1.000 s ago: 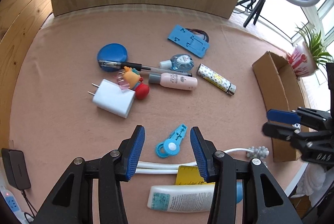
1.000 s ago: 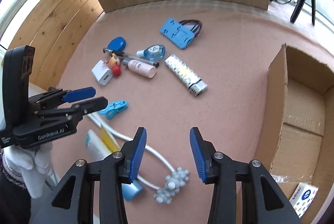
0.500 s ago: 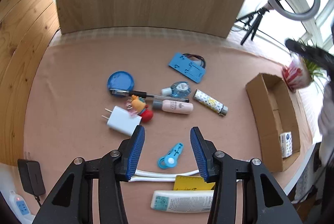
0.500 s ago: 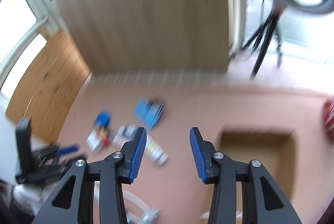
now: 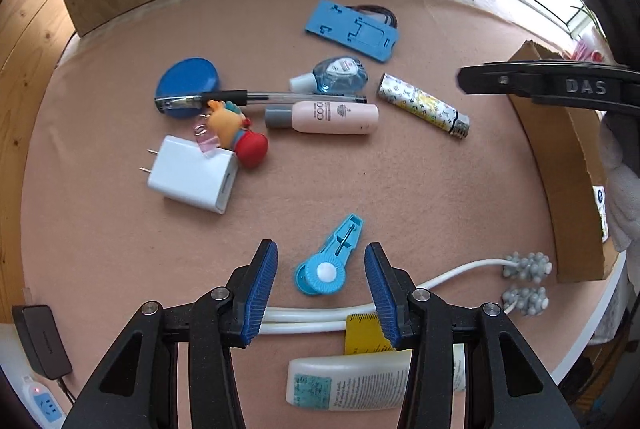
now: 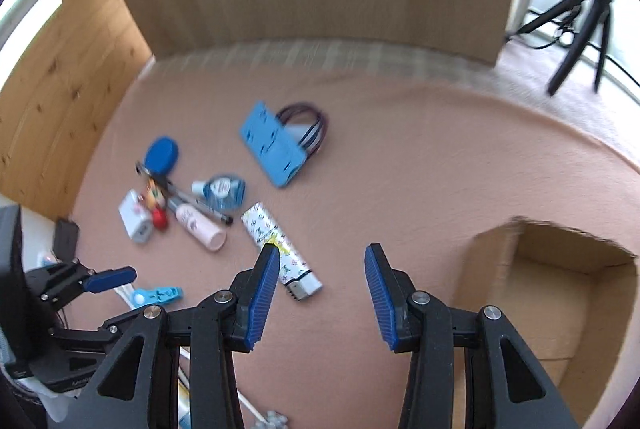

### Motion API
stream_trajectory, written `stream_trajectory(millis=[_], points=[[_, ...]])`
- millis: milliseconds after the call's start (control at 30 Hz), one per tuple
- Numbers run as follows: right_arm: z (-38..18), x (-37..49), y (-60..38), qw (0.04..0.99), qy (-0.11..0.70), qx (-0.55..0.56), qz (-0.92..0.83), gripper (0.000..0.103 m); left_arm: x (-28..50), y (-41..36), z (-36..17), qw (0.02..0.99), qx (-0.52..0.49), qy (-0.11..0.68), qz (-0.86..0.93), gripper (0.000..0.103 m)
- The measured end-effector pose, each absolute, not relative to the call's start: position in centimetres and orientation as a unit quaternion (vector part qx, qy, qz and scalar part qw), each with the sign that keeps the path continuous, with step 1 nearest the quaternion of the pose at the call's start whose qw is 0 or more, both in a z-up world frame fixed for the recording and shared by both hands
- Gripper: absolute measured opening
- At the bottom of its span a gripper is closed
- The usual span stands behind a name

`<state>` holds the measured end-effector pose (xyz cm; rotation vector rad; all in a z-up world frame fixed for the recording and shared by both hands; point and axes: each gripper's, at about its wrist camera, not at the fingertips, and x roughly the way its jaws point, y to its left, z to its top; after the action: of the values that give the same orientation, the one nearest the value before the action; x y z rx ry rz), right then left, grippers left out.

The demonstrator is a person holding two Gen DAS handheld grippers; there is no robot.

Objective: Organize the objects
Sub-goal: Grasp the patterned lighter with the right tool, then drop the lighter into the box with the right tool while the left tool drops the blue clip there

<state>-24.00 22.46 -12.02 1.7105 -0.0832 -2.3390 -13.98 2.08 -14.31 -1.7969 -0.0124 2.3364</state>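
At right, the cardboard box (image 5: 568, 165) holds one small printed packet (image 5: 601, 213).

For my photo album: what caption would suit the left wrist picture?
Open left claw poised over a small blue clip on a pink mat strewn with odds and ends.

Right wrist view is smeared with motion blur; left gripper's fingers (image 5: 384, 305) cover half the yellow ruler (image 5: 362, 335).
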Motion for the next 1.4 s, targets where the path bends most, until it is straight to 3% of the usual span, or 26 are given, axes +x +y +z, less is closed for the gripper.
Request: stream_trajectory(millis=[367,700,833,1000,1400], points=[[-14.7,-25.3,17.9,0.128,0.025,0.608,-0.783,0.041,-13.9,2.2,-15.3,0.096,-0.616,0.005,0.782,0.036],[-16.4,-25.8,16.9,0.118,0.027,0.626,-0.770,0.041,-14.1,2.3,-15.0,0.096,-0.610,-0.008,0.787,0.021],[-16.3,-25.2,17.2,0.114,0.023,0.626,-0.771,0.036,-14.1,2.1,-14.9,0.090,-0.603,-0.027,0.792,0.021],[-16.1,-24.5,17.9,0.105,0.005,0.623,-0.775,0.023,-13.3,0.6,-14.4,0.077,-0.593,-0.063,0.799,0.021],[-14.3,-20.7,22.1,0.103,-0.106,0.597,-0.788,0.021,-11.1,-1.2,-10.4,0.075,-0.558,-0.112,0.819,0.021]])
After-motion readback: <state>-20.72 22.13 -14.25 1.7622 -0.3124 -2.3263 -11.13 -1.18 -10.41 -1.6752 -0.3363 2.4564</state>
